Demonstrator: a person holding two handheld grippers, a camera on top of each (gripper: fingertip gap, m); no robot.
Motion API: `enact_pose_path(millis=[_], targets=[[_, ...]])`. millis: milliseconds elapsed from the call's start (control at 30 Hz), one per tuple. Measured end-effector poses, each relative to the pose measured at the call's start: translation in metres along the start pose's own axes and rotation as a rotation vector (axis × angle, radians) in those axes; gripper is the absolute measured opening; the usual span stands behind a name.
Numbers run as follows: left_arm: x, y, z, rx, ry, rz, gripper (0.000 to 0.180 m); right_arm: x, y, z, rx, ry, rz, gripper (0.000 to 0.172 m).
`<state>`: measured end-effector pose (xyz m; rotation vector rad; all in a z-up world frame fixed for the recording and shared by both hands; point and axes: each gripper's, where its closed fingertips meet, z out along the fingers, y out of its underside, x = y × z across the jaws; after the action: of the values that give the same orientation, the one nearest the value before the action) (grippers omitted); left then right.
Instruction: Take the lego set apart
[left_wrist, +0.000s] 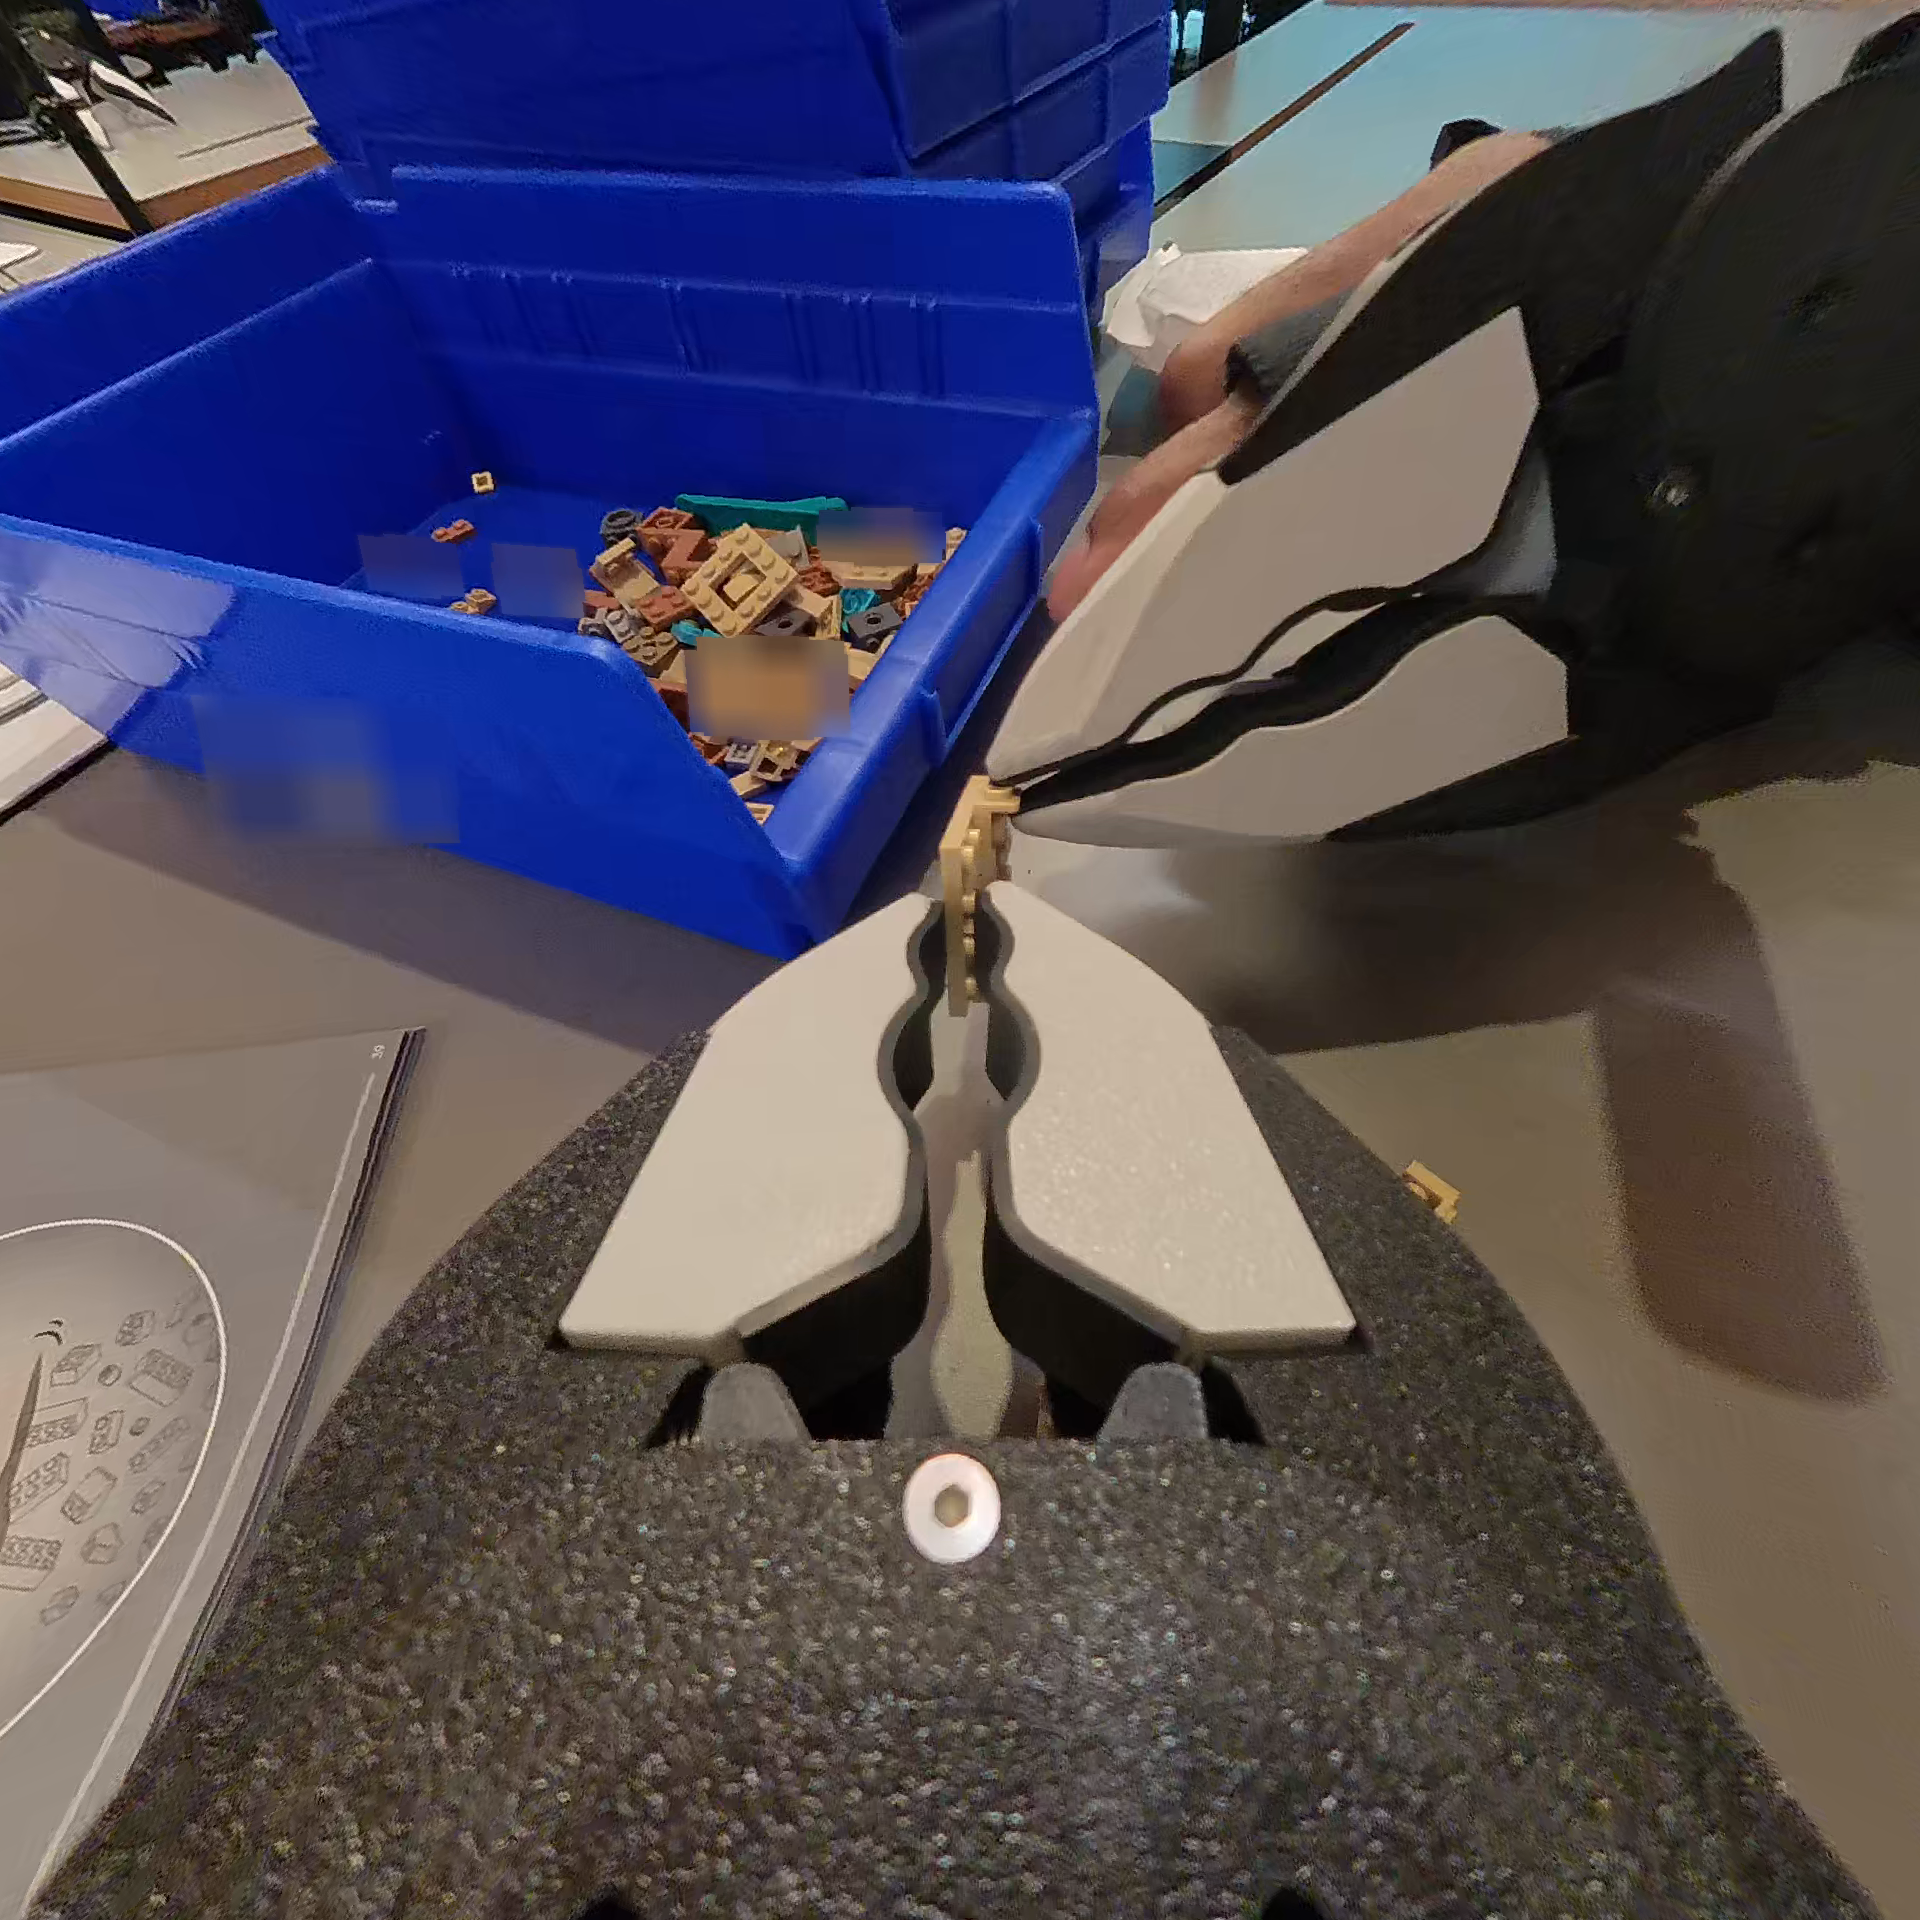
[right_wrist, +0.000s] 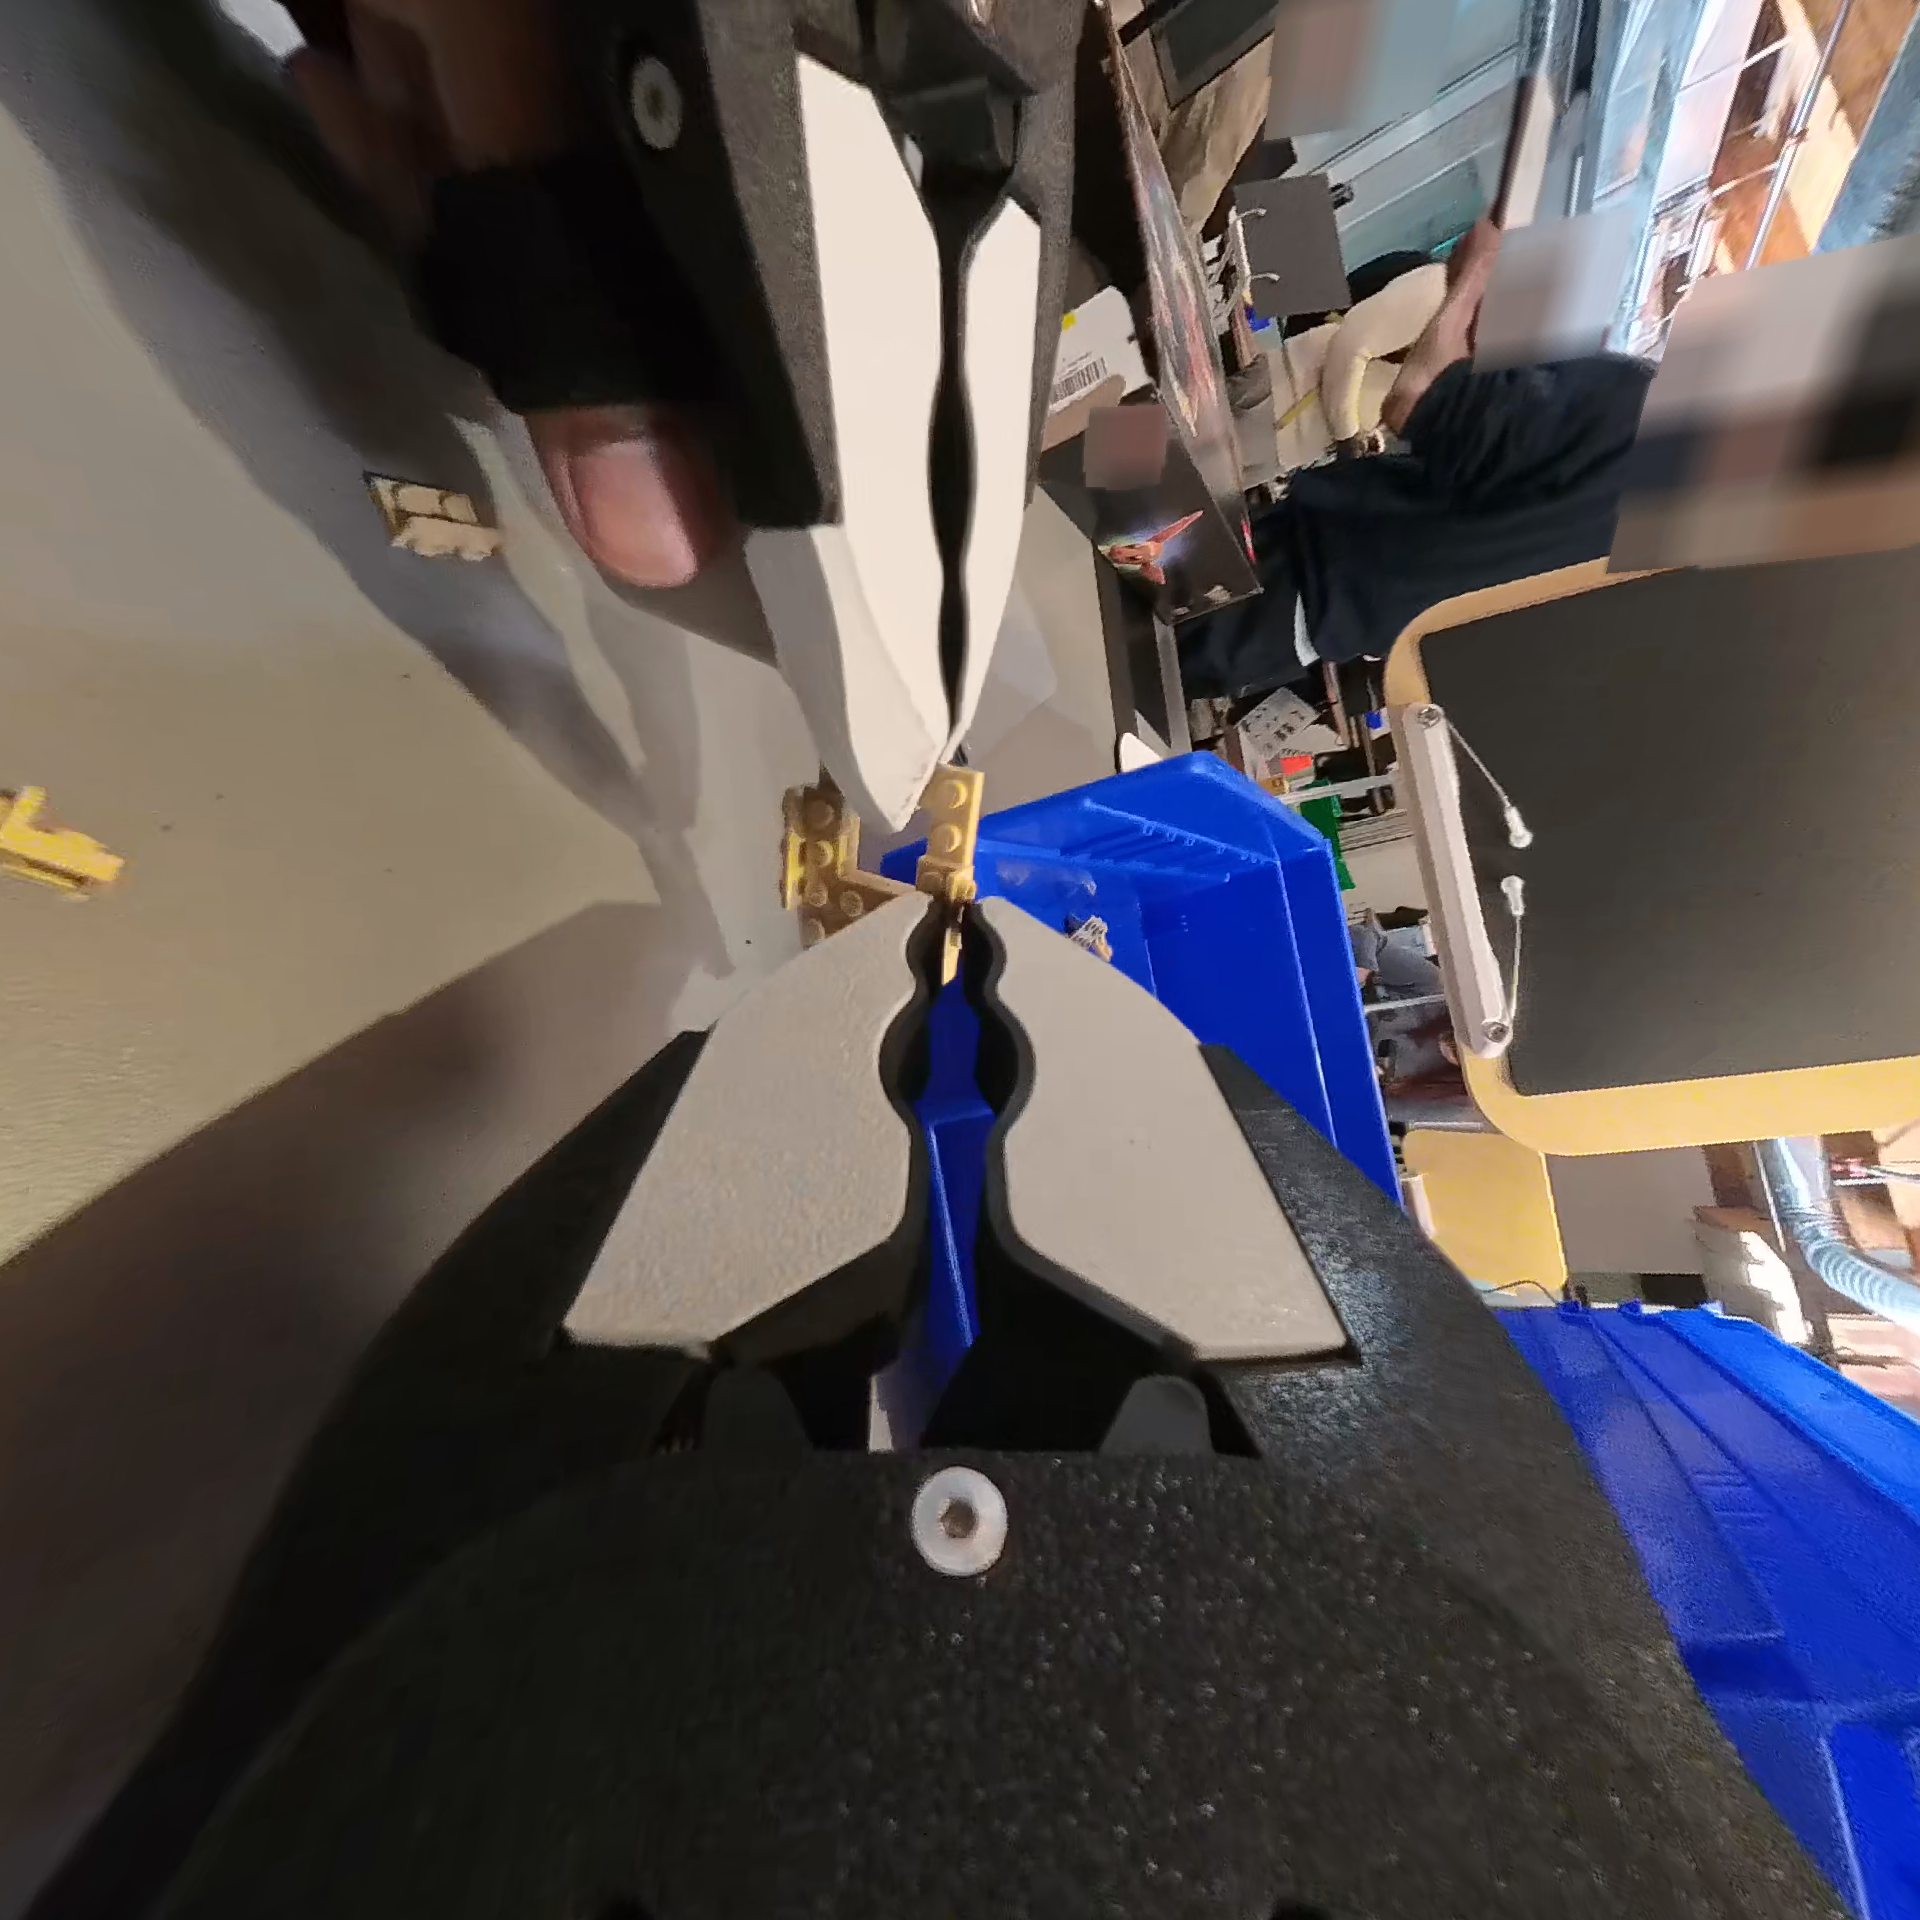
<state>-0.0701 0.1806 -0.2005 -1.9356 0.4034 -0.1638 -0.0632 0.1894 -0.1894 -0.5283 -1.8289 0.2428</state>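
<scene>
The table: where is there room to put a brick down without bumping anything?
The table is bare to the right of the left gripper, past the small loose tan piece. A narrower bare strip runs between the blue bin and the booklet. It is crowded at the bin's corner, where both grippers meet on the tan plate.

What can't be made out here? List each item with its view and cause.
- Left wrist view: blurred patches cover some bricks in the blue bin.
- Left wrist view: the booklet is cut off by the left edge.
- Right wrist view: the left tool hides part of the tan angled plate.
- Both views: motion blur hides whether the tan plate and hinge piece are joined.
</scene>
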Motion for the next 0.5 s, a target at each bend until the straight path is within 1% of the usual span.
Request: enact_pose_path(millis=[133, 233, 267, 300, 333, 400, 433, 500], targets=[[-0.001, 0.000, 0.000, 0.001, -0.001, -0.016, 0.005, -0.001, -0.003, -0.003, 0.030, 0.013, -0.012, 0.002], [0.000, -0.001, 0.000, 0.008, 0.017, -0.037, 0.006, -0.003, -0.007, -0.008, 0.081, 0.003, -0.004, 0.000], [-0.003, 0.000, -0.001, 0.006, 0.000, -0.039, 0.005, -0.005, -0.010, -0.011, 0.108, -0.007, 0.005, 0.000], [-0.016, 0.004, -0.003, -0.013, -0.077, -0.031, 0.004, -0.005, -0.015, -0.014, 0.146, -0.016, 0.030, 0.000], [-0.024, 0.005, -0.006, -0.010, -0.093, -0.049, 0.004, -0.004, -0.019, -0.017, 0.165, -0.020, 0.058, 0.000], [-0.028, 0.003, -0.011, 0.029, -0.048, -0.151, 0.004, -0.001, -0.015, -0.017, 0.130, 0.000, 0.069, 0.000], [-0.027, 0.002, -0.011, 0.037, -0.035, -0.169, 0.004, 0.002, -0.011, -0.015, 0.111, 0.027, 0.076, 0.000], [-0.020, -0.004, -0.010, 0.061, -0.008, -0.157, 0.004, 0.008, -0.001, -0.011, 0.070, 0.060, 0.107, 0.000]])
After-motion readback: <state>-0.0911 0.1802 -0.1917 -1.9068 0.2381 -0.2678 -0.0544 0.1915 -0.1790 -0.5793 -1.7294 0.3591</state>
